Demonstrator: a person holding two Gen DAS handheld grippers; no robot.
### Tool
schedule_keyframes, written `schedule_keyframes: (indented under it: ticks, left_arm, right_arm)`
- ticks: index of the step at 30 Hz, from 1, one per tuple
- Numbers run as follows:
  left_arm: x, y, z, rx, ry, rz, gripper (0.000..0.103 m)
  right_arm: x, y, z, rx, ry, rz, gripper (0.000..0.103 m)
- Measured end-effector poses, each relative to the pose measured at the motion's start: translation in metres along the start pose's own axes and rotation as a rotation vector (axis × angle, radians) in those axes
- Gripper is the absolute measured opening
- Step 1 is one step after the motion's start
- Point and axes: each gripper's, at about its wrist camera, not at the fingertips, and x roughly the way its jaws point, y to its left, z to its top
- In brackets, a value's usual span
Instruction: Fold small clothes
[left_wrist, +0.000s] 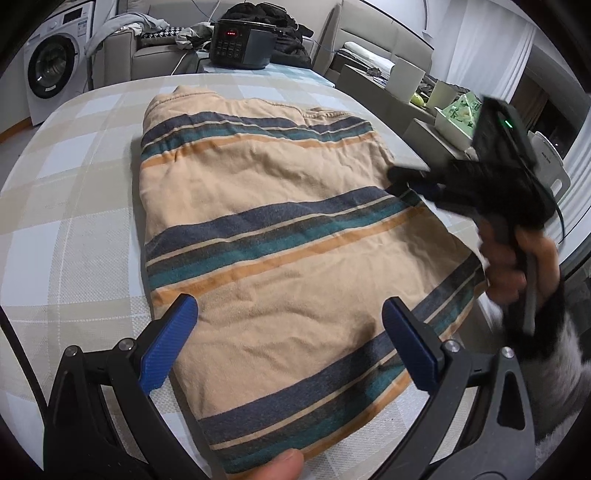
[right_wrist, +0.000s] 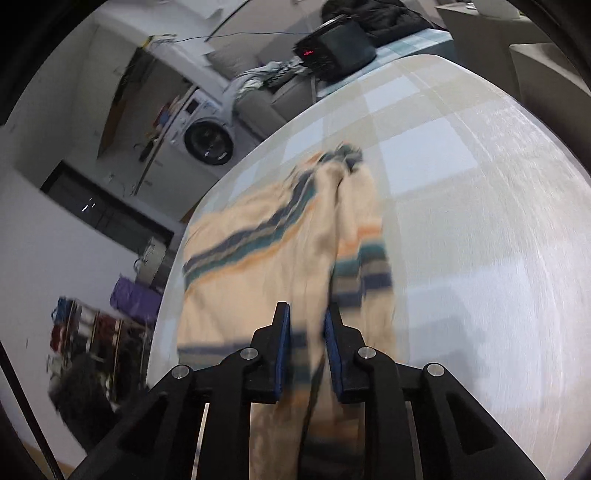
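lying under the open left tongs (left_wrist: 290, 332), striped garment (left_wrist: 266, 229) (folded) on table (left_wrist: 74, 206).

even indoor light; right wrist view motion-blurred; fisheye edges bent, dark.

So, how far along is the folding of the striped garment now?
Done, it seems: the striped garment lies flat on the checked tablecloth as a long rectangle, with no sleeves sticking out. In hand: the right gripper is at its right edge, jaws nearly closed; a grip is unclear. The left gripper hovers open above the near end. Left: folding it across.
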Motion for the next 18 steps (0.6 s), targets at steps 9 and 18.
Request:
schedule_keyframes:
  ticks: [9, 18]
  left_arm:
    - [0.004, 0.000, -0.001, 0.020, 0.001, -0.005, 0.100]
    - [0.004, 0.003, 0.000, -0.001, -0.003, -0.010, 0.100]
  right_arm:
    - [0.014, 0.017, 0.057, -0.127, -0.024, -0.068, 0.005]
    - [0.011, 0.010, 0.054, -0.160, -0.004, -0.169, 0.016]
